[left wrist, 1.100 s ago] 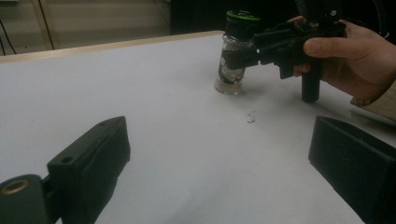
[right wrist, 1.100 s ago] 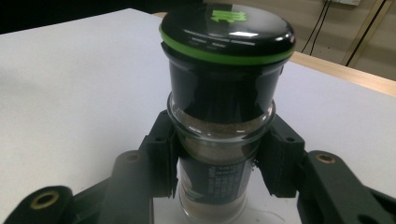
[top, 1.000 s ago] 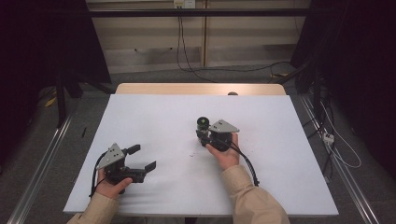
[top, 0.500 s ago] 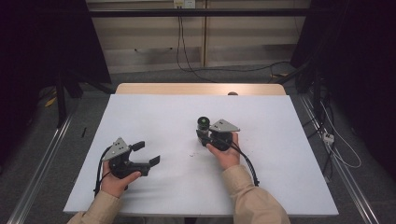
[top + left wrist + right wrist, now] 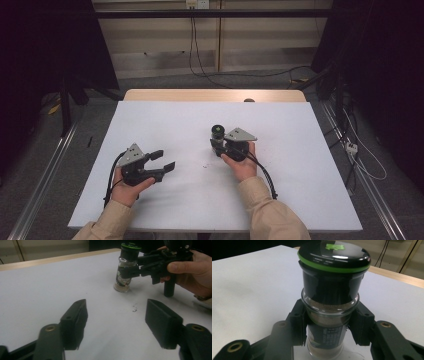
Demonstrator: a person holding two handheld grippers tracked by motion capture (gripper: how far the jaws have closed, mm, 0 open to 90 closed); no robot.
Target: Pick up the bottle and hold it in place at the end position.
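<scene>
White bench (image 5: 165, 125): right gripper (image 5: 220, 145) clamps the jar (image 5: 217, 133) upright; left gripper (image 5: 163, 165), at its 8 o'clock, has been narrowing its empty jaws, probably readying for the cap (image 5: 334, 255).

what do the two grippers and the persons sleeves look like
Both the left gripper and the right gripper are black, each with two blocky flat-faced jaws, brass-coloured pivot rivets, a grey three-cornered plate on top and a black trailing cable. The person wears tan long sleeves.
</scene>
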